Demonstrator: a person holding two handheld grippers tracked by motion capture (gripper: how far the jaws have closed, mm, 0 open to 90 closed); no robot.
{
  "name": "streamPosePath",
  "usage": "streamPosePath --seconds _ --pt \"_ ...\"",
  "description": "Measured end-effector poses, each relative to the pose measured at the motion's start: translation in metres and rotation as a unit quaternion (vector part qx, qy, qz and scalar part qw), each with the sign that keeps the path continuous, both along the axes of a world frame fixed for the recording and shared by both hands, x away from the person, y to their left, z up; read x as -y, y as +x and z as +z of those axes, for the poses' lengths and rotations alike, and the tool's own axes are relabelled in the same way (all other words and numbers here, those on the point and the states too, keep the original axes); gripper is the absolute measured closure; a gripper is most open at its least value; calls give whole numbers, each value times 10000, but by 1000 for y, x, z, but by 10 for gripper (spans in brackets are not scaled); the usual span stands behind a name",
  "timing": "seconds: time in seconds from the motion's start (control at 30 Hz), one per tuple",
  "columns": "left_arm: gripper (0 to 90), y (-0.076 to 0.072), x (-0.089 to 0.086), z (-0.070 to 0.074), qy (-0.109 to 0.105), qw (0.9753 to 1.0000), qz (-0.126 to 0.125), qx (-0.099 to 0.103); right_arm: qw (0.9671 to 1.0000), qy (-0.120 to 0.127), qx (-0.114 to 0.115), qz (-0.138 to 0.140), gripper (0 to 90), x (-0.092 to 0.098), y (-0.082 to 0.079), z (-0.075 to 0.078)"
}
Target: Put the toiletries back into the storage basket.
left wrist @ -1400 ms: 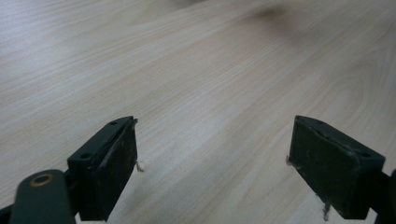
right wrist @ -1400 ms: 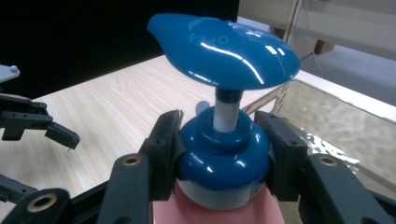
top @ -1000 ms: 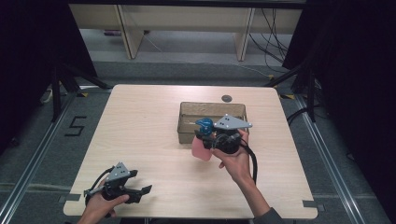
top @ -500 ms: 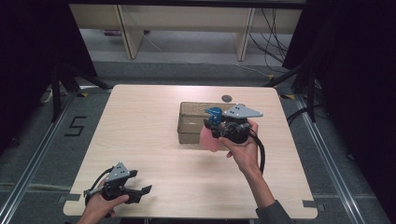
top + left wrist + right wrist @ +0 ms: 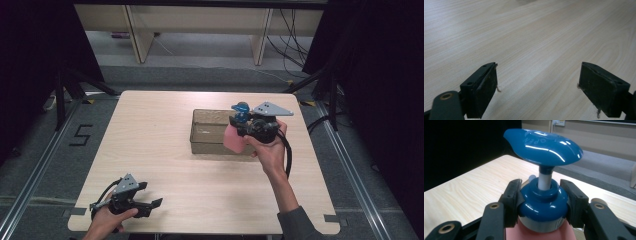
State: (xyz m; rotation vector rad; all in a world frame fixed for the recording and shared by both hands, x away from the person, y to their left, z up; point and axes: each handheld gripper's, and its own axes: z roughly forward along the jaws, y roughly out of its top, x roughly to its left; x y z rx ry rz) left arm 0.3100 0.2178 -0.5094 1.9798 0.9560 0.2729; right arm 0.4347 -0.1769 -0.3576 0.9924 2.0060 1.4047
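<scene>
A pink pump bottle with a blue pump head hangs above the near right edge of a shallow brown tray. My right gripper is shut on the bottle's blue collar, one pad on each side, and the bottle stands upright. My left gripper lies near the table's front left corner. In the left gripper view its pads stand wide apart over bare wood, and nothing is between them.
The light wooden table has free room at left and centre. Beyond the far edge stand shelving legs and cables on the grey floor. Black stands flank both sides.
My right gripper has carried the pump bottle further right and a little back, along the tray's near right side. The left gripper has stayed in place.
</scene>
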Motion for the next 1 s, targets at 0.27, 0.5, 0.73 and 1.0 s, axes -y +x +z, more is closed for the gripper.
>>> streamPosePath --seconds 0.27,0.5,0.73,1.0 --pt "147 0 1 0 -37 10000 61 -6 9996 82 -38 -283 532 14 17 3" --pt "147 0 2 0 -59 10000 22 -9 9986 111 -124 -499 532 25 29 -2" --pt "147 0 2 -1 -57 10000 8 25 9980 63 -146 -607 533 31 41 -10" --pt "147 0 2 -1 -86 10000 10 33 9970 125 -253 -724 533 34 49 -18"
